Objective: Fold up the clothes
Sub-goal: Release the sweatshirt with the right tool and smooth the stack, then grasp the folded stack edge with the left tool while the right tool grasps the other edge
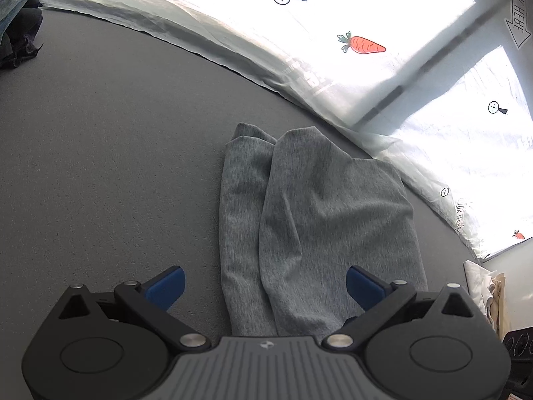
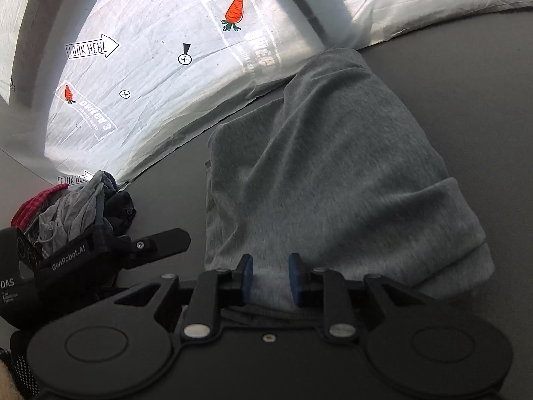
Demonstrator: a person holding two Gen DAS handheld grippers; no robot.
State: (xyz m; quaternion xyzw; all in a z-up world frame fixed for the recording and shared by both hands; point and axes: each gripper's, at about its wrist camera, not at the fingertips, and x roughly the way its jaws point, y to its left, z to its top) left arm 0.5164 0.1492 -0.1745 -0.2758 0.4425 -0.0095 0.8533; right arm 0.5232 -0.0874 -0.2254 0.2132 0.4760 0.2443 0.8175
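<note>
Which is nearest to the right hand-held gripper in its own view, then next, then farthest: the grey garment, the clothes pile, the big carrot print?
1. Grey garment: directly ahead, between the right hand-held gripper fingers.
2. Clothes pile: to the left on the table.
3. Big carrot print: high up on the white sheet behind.

A dark grey table (image 1: 100, 166) fills the frame; behind it, a white sheet (image 2: 150, 76) printed with carrots (image 2: 235, 10) and arrows (image 2: 91, 48).

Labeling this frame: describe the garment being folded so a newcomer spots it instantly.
On the dark grey table, near the carrot-printed white sheet, lies a heather-grey garment. Unlike the jumbled multicoloured clothes pile, it is folded.
</note>
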